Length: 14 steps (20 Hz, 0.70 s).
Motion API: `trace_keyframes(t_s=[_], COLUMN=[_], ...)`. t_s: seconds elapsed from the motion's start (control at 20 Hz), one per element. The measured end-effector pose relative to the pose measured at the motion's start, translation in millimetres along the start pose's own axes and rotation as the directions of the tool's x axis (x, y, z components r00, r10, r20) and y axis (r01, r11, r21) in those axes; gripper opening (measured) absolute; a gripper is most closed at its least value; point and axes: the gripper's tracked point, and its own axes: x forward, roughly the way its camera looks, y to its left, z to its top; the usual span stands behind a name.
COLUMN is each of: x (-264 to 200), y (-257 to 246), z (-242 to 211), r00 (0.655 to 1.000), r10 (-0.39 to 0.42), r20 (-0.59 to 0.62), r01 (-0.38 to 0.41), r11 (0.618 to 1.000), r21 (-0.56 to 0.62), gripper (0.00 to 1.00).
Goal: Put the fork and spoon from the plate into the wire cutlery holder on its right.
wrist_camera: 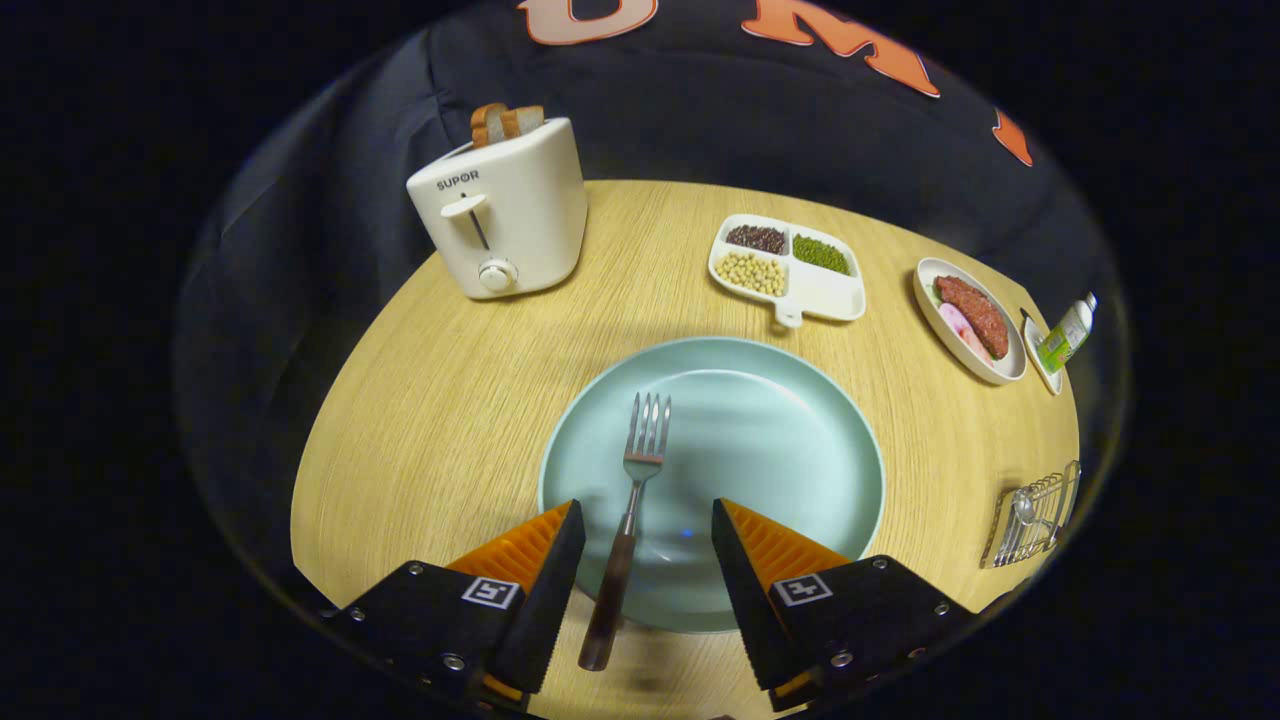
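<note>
A pale blue round plate [780, 440] lies on the wooden table just ahead of my fingers. A fork [628, 520] with a dark handle rests on its left part, tines pointing away, and its handle runs over the near rim between my fingers. My gripper [648, 530] is open, one finger on each side of the handle, neither touching it. Far to the right, near the table edge, stands the wire cutlery holder [1040, 515] with a spoon [1024, 508] inside it.
A white toaster [500, 215] with bread slices stands at the back left. Beyond the plate sits a divided white dish [790, 268] of beans. Further right are an oval dish [970, 318] of meat and a small bottle [1066, 333].
</note>
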Motion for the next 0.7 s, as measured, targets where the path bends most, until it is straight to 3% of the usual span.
trace_keyframes(t_s=[0.25, 0.35, 0.5, 0.7], x=[9.7, 16.4, 17.0, 11.0], y=[3.8, -6.3, -5.8, -12.7], z=[-18.0, -20.6, -20.2, -16.9], r00=[0.991, 0.983, 0.977, 0.973], r10=[0.018, 0.003, 0.043, 0.06], r20=[-0.135, -0.182, -0.211, -0.223], r01=[-0.019, -0.002, -0.029, -0.034], r11=[1.0, 1.0, 0.997, 0.992], r21=[-0.011, 0.007, 0.067, 0.12], gripper=[0.53, 0.38, 0.13, 0.07])
